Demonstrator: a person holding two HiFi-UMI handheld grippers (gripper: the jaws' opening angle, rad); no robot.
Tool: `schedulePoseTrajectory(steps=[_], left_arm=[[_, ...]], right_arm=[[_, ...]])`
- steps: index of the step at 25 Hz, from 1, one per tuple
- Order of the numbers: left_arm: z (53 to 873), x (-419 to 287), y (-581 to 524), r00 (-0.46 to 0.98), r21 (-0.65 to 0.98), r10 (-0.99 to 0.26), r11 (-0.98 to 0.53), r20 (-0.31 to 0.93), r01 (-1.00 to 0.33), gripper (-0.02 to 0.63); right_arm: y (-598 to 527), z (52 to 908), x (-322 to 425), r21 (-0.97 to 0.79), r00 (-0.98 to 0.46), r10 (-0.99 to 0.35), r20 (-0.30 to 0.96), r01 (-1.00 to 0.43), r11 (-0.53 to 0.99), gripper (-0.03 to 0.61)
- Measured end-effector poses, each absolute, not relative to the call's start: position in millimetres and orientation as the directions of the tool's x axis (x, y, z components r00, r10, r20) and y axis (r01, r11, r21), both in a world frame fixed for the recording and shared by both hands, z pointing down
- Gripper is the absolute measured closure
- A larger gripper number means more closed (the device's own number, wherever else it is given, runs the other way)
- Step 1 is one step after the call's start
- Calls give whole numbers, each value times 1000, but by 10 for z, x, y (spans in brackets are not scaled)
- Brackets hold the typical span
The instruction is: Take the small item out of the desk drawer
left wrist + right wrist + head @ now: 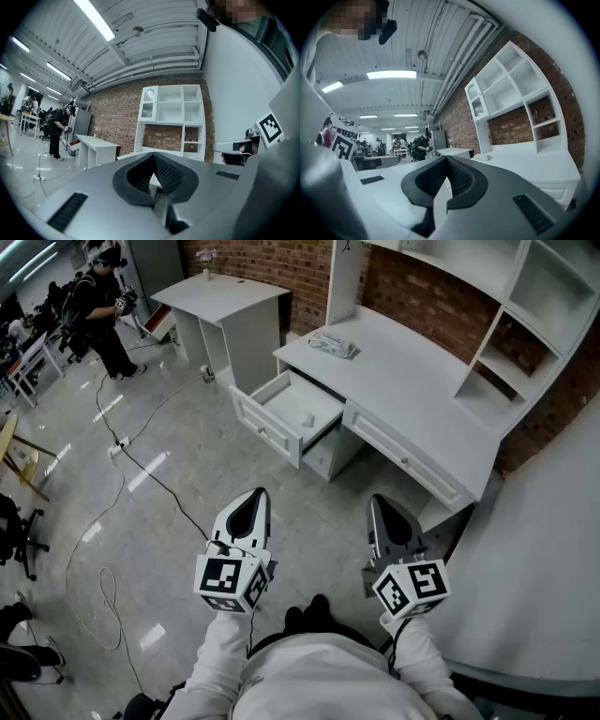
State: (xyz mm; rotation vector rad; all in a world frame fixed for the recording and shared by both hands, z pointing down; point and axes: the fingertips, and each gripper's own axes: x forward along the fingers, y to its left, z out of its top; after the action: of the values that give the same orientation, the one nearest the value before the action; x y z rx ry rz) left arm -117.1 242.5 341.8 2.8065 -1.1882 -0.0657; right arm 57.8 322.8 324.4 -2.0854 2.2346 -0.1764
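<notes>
The white desk (403, 390) stands ahead with its left drawer (281, 413) pulled open. A small white item (307, 418) lies on the drawer's floor. My left gripper (255, 495) and right gripper (380, 502) are held close to my body, well short of the drawer, both pointing toward the desk. In the left gripper view the left gripper (153, 157) has its jaws together with nothing between them. The right gripper (447, 159) is likewise shut and empty in its own view.
A clear packet (333, 345) lies on the desktop. A white shelf hutch (525, 306) rises at the desk's back. A second white table (220, 301) stands at far left, a person (98, 306) beyond it. Cables (150, 474) and a power strip (117, 448) cross the floor.
</notes>
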Motion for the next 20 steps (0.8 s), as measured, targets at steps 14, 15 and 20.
schedulePoseTrajectory(steps=[14, 15, 20], left_arm=[[3528, -887, 2230, 685, 105, -728, -678, 41, -727, 597], [3532, -860, 2223, 684, 105, -728, -678, 44, -728, 597], [3545, -747, 2157, 675, 111, -736, -668, 49, -736, 597]], right_arm=[[3014, 3414, 843, -148, -78, -995, 67, -987, 68, 552], [2999, 3424, 863, -150, -81, -994, 72, -986, 70, 551], [2913, 3433, 955, -162, -102, -992, 69, -983, 89, 551]])
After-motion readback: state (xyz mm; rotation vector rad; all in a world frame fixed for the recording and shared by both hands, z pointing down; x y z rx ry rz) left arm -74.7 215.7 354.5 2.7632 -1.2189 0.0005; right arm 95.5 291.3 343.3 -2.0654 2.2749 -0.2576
